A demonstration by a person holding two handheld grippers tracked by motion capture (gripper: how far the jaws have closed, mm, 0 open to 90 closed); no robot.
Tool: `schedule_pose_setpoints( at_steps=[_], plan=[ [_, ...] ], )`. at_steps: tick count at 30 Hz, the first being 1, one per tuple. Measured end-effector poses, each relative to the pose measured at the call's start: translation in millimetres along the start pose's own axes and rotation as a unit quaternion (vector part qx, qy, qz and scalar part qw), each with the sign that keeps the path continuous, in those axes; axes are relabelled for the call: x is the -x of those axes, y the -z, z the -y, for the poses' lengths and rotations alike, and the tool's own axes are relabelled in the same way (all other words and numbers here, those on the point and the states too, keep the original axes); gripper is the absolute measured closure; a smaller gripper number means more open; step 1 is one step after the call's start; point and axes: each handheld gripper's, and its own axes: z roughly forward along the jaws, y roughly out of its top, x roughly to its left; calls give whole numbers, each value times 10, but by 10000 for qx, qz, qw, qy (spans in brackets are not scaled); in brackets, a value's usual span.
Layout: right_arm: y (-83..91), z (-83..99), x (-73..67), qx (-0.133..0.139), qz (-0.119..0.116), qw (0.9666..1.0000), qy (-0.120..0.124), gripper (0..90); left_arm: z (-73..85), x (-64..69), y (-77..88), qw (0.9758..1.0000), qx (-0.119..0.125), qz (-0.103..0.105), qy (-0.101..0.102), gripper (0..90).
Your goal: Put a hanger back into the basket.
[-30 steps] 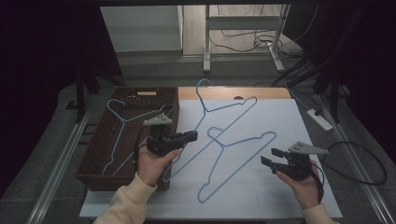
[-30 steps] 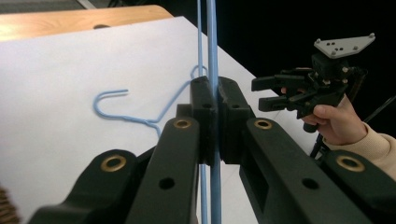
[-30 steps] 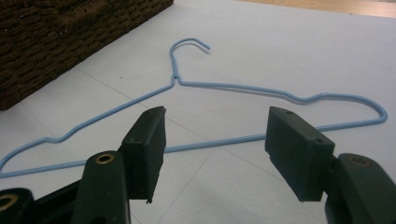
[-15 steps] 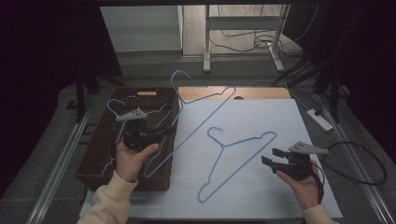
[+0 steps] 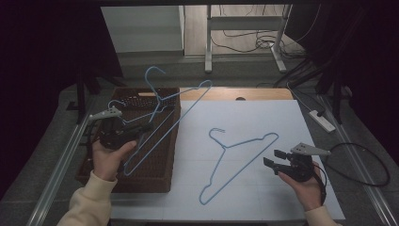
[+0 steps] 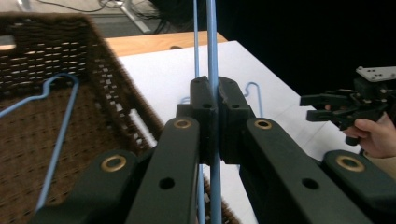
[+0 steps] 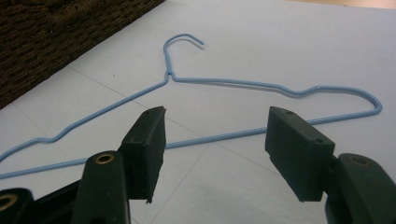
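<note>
My left gripper [image 5: 141,130] is shut on a blue wire hanger [image 5: 188,106] and holds it tilted above the brown wicker basket [image 5: 146,183], hook pointing away. In the left gripper view the wire [image 6: 212,56] runs straight up between the closed pads [image 6: 212,93]. A second blue hanger [image 5: 115,102] lies inside the basket [image 6: 107,93]. A third one [image 5: 244,143] lies flat on the white table sheet. My right gripper [image 5: 273,160] hovers open just right of it; in the right gripper view that hanger [image 7: 233,84] lies beyond the open gripper [image 7: 215,140].
The basket stands off the table's left edge, between it and a metal rail [image 5: 61,165]. A power strip [image 5: 322,120] and a black cable [image 5: 367,165] lie on the floor at the right. A wooden strip [image 5: 254,94] borders the sheet's far edge.
My left hand has carried its hanger leftward, from over the white sheet to above the basket. The right hand and the hanger on the table have not moved.
</note>
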Motion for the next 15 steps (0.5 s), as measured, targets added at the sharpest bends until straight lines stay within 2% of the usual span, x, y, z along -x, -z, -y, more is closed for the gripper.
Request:
schedule_pose_setpoints(
  at_steps=[6, 7, 15],
  plan=[
    [-9, 3, 3, -18, 9, 10000, -4, 389, 55, -128, 93, 9999, 37, -89, 56, 862],
    [-11, 3, 2, -28, 16, 10000, 7, 389, 81, -192, 132, 9998, 38, -157, 99, 862],
    [-24, 10, 0, -61, 32, 10000, 23, 387, 123, -392, 251, 9990, 10, -404, 186, 862]
  ],
)
